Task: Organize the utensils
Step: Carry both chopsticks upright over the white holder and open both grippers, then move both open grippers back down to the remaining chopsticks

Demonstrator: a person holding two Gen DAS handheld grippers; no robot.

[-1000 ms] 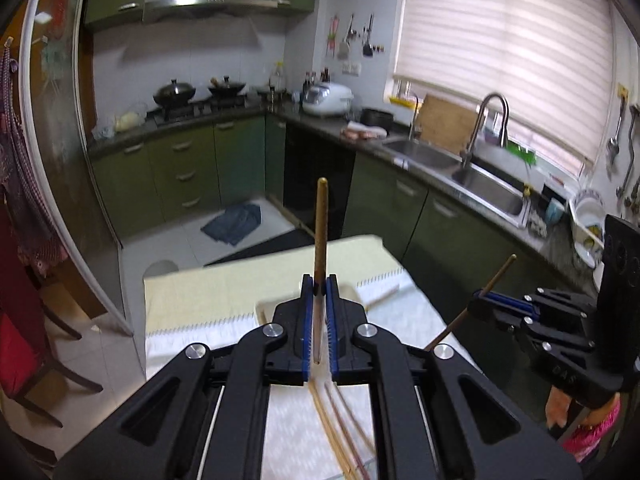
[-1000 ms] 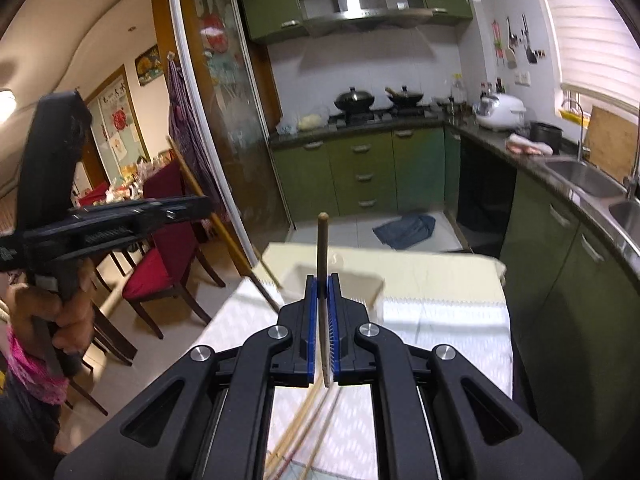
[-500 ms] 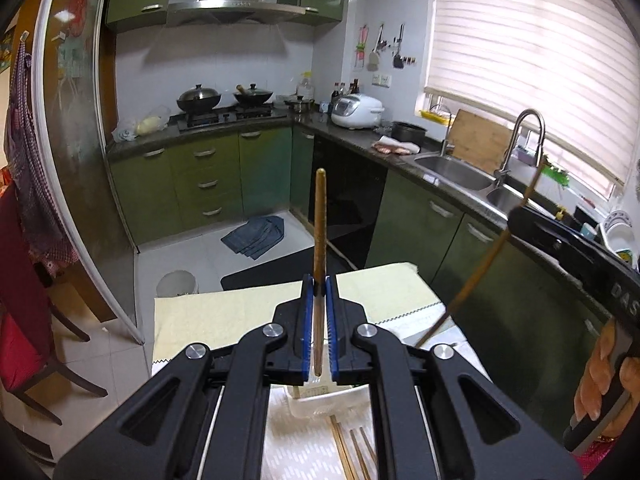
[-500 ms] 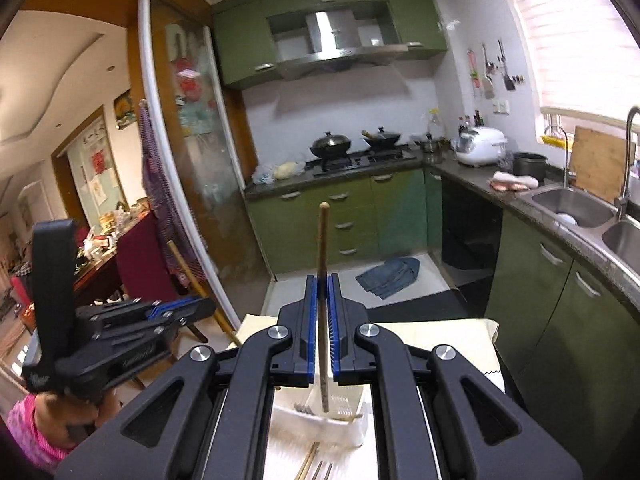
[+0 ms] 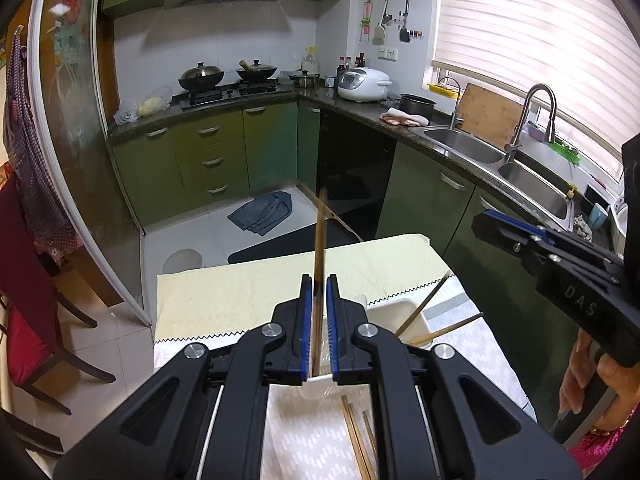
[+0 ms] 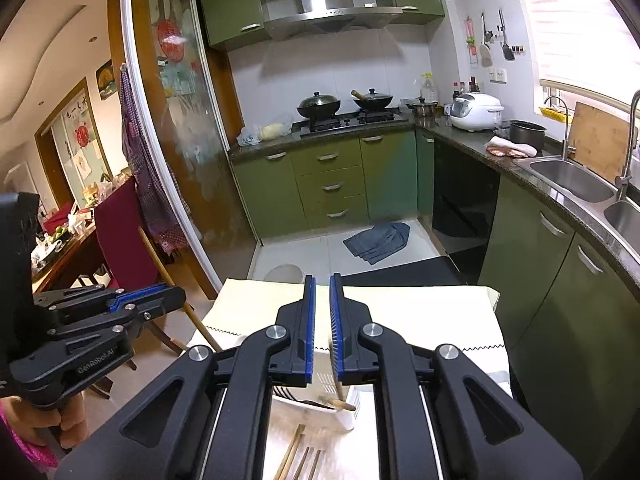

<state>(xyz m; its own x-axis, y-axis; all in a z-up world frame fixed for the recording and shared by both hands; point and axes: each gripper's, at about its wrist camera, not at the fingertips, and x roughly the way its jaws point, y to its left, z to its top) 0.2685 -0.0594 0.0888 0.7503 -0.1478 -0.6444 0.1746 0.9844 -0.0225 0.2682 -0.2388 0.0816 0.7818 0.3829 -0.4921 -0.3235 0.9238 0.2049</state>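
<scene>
loose chopsticks lie on the patterned table cloth nearest the cameras, not yet sorted

right gripper: jaws narrowly apart, nothing between the blue pads. half a second ago it held a chopstick upright; now that stick is gone from the jaws and a brown stick end rests in the white utensil holder directly below. judged: release just made, one stick delivered

left gripper: jaws slightly parted around a chopstick, which shows motion blur with a faint double image. half a second ago the pads were tight on it. whether it is slipping free or lightly held, cannot tell; likely mid-release over the holder, whose white rim sits just beyond the fingers

in the left view two more chopsticks lean out of the holder toward the right

beyond: pale yellow cloth over the far half of the table, then floor with a folded blue rag, green cabinets

remaining work, judged: the loose sticks on the near cloth
</scene>
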